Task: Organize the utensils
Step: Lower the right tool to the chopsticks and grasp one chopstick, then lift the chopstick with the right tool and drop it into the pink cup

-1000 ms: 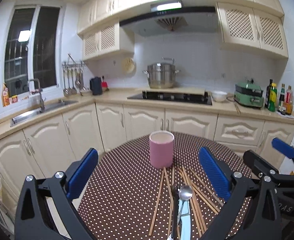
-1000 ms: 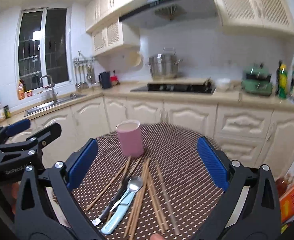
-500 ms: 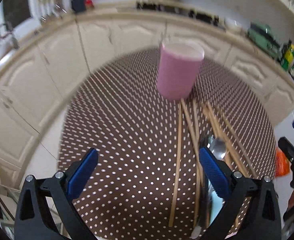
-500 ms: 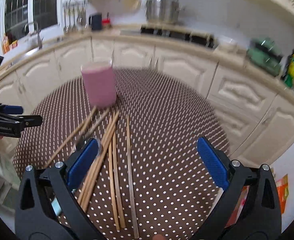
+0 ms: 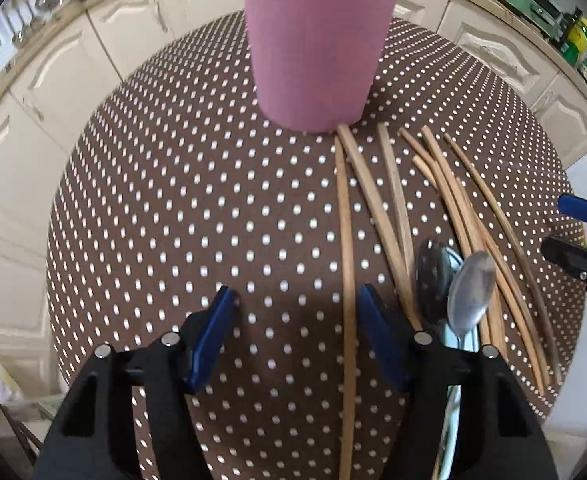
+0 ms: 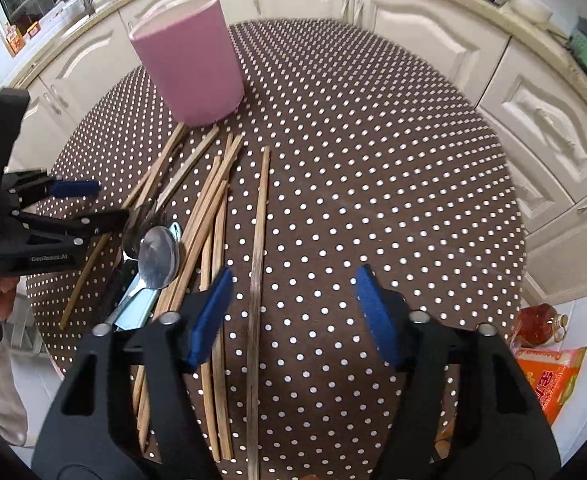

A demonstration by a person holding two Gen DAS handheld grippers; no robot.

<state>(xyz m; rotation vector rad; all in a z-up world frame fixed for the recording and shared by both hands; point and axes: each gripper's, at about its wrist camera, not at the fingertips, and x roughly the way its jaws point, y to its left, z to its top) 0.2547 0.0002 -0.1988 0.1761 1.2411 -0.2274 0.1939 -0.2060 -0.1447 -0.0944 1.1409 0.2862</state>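
A pink utensil cup stands upright at the far side of the round brown dotted table; it also shows in the right wrist view. Several wooden chopsticks lie loose in front of it, with two metal spoons and a light blue handle among them. My left gripper is open and low over the table, with the leftmost chopstick just inside its right finger. My right gripper is open over a lone chopstick that runs between its fingers.
Cream kitchen cabinets curve round behind the table. An orange packet and a small bottle lie on the floor at the right. The left gripper shows at the left of the right wrist view.
Both grippers have tilted down and dropped towards the table. Their jaws have narrowed but stay open. The cup and chopsticks now fill the views.
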